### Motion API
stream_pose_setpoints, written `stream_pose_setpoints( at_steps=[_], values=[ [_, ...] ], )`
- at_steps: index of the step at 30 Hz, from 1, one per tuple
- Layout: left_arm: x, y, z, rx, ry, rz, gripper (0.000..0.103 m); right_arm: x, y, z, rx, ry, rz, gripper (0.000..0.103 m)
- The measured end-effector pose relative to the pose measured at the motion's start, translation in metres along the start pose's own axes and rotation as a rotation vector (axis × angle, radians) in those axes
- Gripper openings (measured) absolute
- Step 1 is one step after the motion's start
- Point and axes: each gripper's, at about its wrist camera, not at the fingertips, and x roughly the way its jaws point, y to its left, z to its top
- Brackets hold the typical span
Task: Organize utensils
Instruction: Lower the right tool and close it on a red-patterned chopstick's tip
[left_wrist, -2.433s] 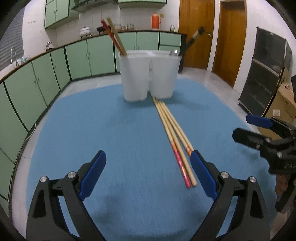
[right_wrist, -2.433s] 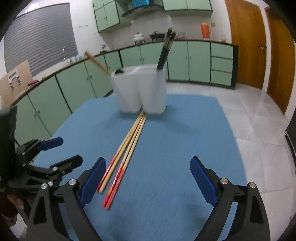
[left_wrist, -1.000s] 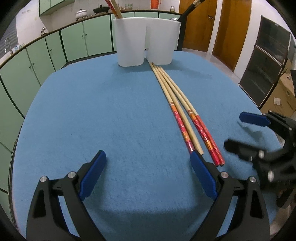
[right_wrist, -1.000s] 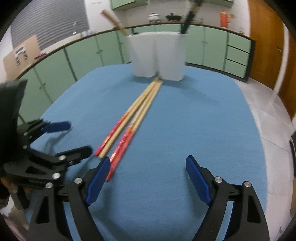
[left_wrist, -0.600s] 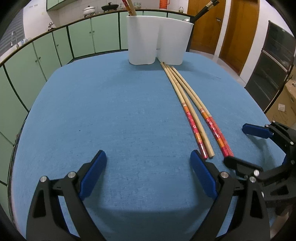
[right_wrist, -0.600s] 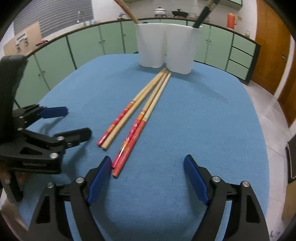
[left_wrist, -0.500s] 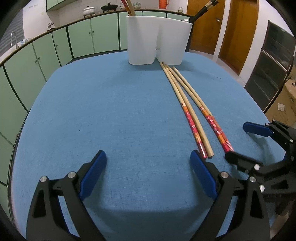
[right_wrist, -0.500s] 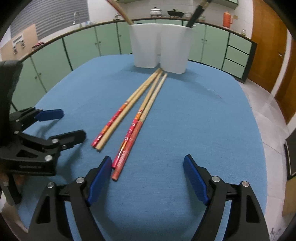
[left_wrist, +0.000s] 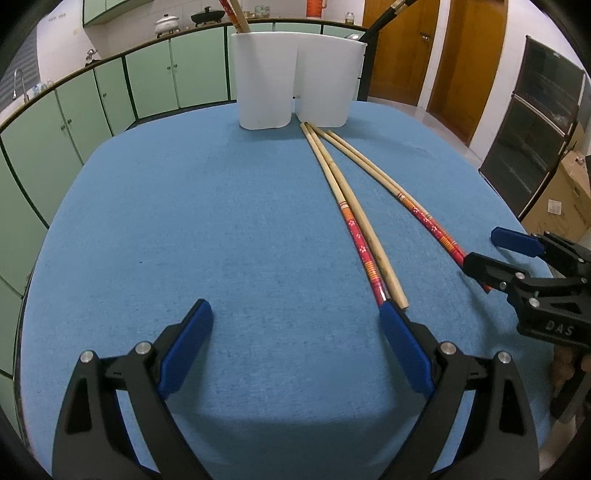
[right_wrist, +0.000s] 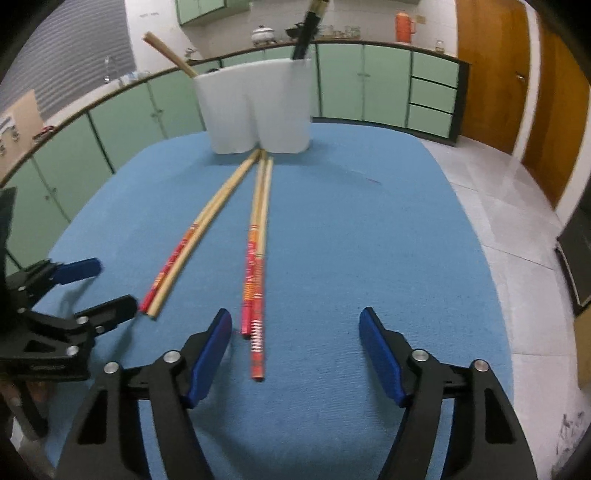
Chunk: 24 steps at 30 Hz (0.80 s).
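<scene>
Several wooden chopsticks with red patterned ends lie on the blue table. One pair (left_wrist: 354, 225) (right_wrist: 192, 243) points from the white holder toward my left gripper; another pair (left_wrist: 417, 210) (right_wrist: 256, 254) lies spread to its right. The white two-compartment holder (left_wrist: 295, 96) (right_wrist: 256, 107) stands at the far edge with chopsticks and dark utensils in it. My left gripper (left_wrist: 295, 347) (right_wrist: 99, 284) is open, its right fingertip beside the first pair's ends. My right gripper (right_wrist: 295, 354) (left_wrist: 484, 247) is open, with the second pair's ends just inside its left finger.
The blue cloth-covered table (left_wrist: 184, 229) ends close to both grippers. Green kitchen cabinets (left_wrist: 74, 122) curve behind it. Wooden doors (left_wrist: 465, 55) and a dark glass cabinet (left_wrist: 535, 110) stand to the right, with a cardboard box (left_wrist: 565, 199) on the floor.
Both grippers have dropped closer to the table and toward the chopstick ends. The right-hand pair of chopsticks has swung away from the other pair, ends now at the right gripper.
</scene>
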Motion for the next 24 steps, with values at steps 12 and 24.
stream_pose_setpoints(
  at_steps=[12,24],
  values=[
    [-0.003,-0.001,-0.002,-0.013,-0.003,0.012,0.085,-0.010,-0.005,-0.010,-0.044,0.014,0.027,0.040],
    [-0.003,-0.006,-0.002,-0.006,-0.003,0.000,0.085,-0.007,0.002,-0.010,-0.091,0.022,0.005,0.039]
  ],
)
